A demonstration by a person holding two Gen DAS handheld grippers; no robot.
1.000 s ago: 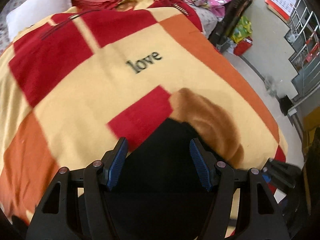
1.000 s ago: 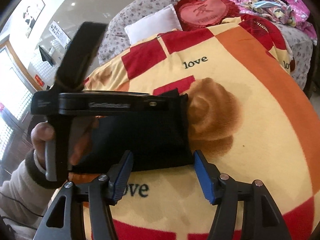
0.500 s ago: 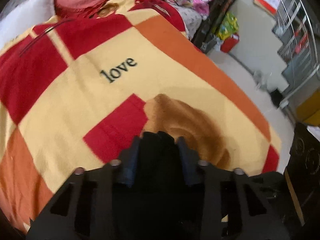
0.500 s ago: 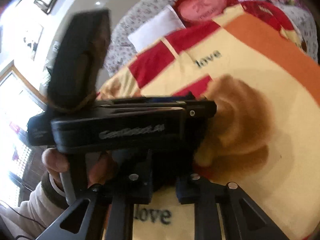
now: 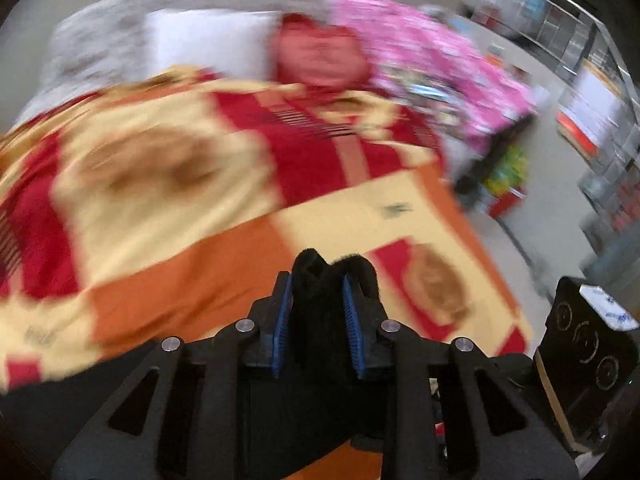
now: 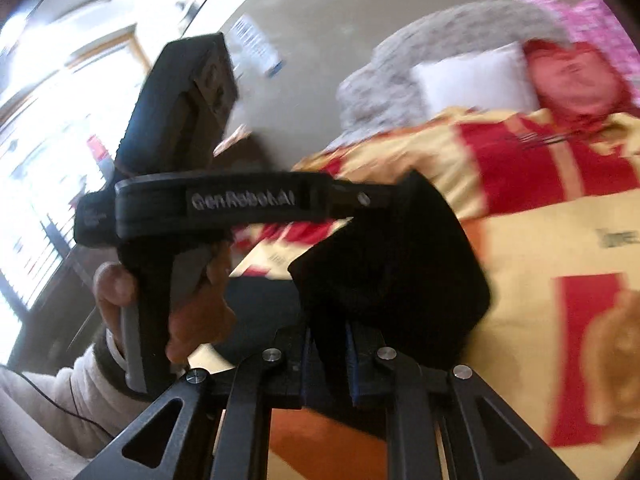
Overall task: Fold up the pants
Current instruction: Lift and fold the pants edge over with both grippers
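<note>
The black pants (image 6: 396, 268) hang bunched above a bed spread with a red, yellow and orange blanket (image 5: 168, 184). My left gripper (image 5: 318, 304) is shut on a thick fold of the black pants (image 5: 320, 280), which sticks out past its blue pads. My right gripper (image 6: 328, 356) is shut on another edge of the same cloth. In the right wrist view the left gripper's body (image 6: 240, 204) crosses the frame, a hand (image 6: 192, 304) around its handle. Both views are blurred by motion.
A white pillow (image 5: 208, 40), a red heart cushion (image 5: 320, 56) and pink bedding (image 5: 432, 68) lie at the bed's head. Floor, bags and metal shelving (image 5: 592, 92) are off the bed's right side. Bright windows (image 6: 48, 128) fill the right wrist view's left.
Both grippers went from open around the flat folded pants to shut on the cloth. Both have since lifted it off the blanket and swung toward the bed's head.
</note>
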